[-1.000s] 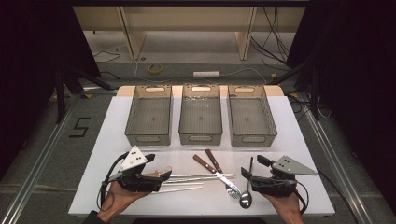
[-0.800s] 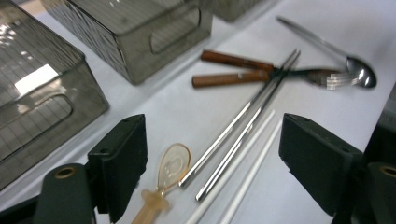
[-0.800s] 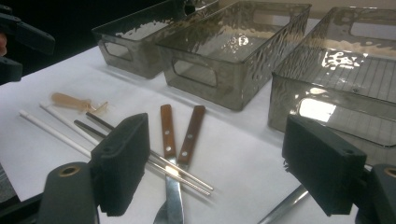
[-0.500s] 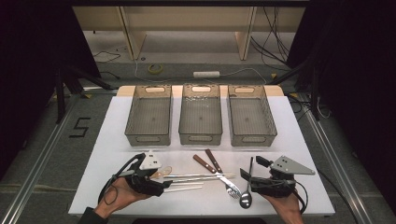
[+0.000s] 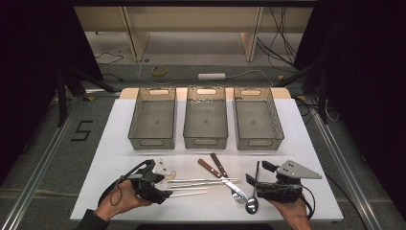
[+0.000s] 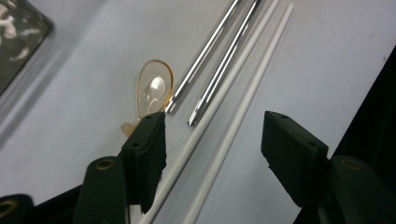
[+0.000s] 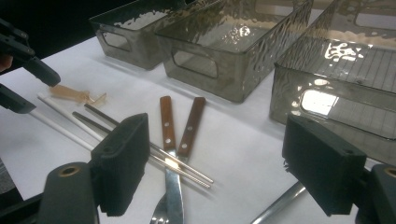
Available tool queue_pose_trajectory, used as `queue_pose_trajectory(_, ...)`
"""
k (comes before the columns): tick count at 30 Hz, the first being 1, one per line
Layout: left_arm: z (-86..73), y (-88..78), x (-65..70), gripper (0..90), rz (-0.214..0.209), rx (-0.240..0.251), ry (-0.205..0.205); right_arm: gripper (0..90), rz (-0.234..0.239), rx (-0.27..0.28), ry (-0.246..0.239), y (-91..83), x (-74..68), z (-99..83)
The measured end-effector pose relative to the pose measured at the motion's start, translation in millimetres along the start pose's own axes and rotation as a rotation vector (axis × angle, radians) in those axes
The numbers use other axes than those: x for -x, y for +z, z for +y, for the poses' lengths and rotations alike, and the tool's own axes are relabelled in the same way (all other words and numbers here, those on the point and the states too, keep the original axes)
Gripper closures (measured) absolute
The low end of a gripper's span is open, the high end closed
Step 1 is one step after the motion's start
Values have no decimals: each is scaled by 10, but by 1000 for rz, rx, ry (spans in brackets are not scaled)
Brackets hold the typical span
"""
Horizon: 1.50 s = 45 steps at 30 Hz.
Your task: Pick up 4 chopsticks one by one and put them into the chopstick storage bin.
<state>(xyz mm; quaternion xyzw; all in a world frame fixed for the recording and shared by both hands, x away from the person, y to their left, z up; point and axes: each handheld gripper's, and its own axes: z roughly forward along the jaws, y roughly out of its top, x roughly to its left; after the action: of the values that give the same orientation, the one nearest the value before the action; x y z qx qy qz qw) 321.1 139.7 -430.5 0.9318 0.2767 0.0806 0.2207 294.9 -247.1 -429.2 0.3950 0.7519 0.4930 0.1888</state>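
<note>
My left gripper (image 5: 166,186) lies low over the near ends of two white chopsticks (image 6: 243,88). Both sticks run between its jaws, close to the left one, and no pad touches them. Those jaws have just been closing and are still open. Two metal chopsticks (image 6: 210,60) and a small amber spoon (image 6: 154,88) lie just past the fingertips. My right gripper (image 5: 251,187) rests at the front right, open and holding nothing, beside a metal spoon (image 5: 252,203). Two wooden-handled utensils (image 7: 166,121) lie crossed over the metal chopsticks (image 7: 107,123) ahead of it.
Three grey see-through bins (image 5: 153,120) (image 5: 206,120) (image 5: 257,120) stand in a row across the middle of the white table (image 5: 306,143). The table's front edge is just behind both hands. Dark floor and cables surround the table.
The left hand has rolled and tipped its gripper down onto the white chopsticks, and its jaws have narrowed. The right gripper has stayed where it was.
</note>
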Motion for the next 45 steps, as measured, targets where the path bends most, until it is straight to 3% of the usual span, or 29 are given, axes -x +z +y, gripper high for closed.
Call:
queue_pose_trajectory(3, 6, 44, 14, 432, -12, -69, 22, 244, 1, -2, 0, 7, -2, -2)
queue_pose_trajectory(9, 15, 131, 49, 521, -39, -150, 66, 244, 11, -16, -6, 23, -10, -7)
queue_pose_trajectory(20, -10, 219, -14, 644, -53, -212, 91, 244, 19, -21, -6, 25, -9, -9)
queue_pose_trajectory(35, 15, 333, 15, 757, -62, -297, 156, 246, 29, -34, -7, 37, -13, -11)
queue_pose_trajectory(37, 13, 342, 26, 766, -62, -290, 148, 247, 31, -36, -6, 38, -15, -11)
queue_pose_trajectory(38, 19, 338, 28, 769, -61, -301, 171, 247, 31, -37, -7, 40, -15, -12)
queue_pose_trajectory(45, 13, 337, 62, 797, -67, -298, 233, 248, 31, -42, -5, 42, -11, -14)
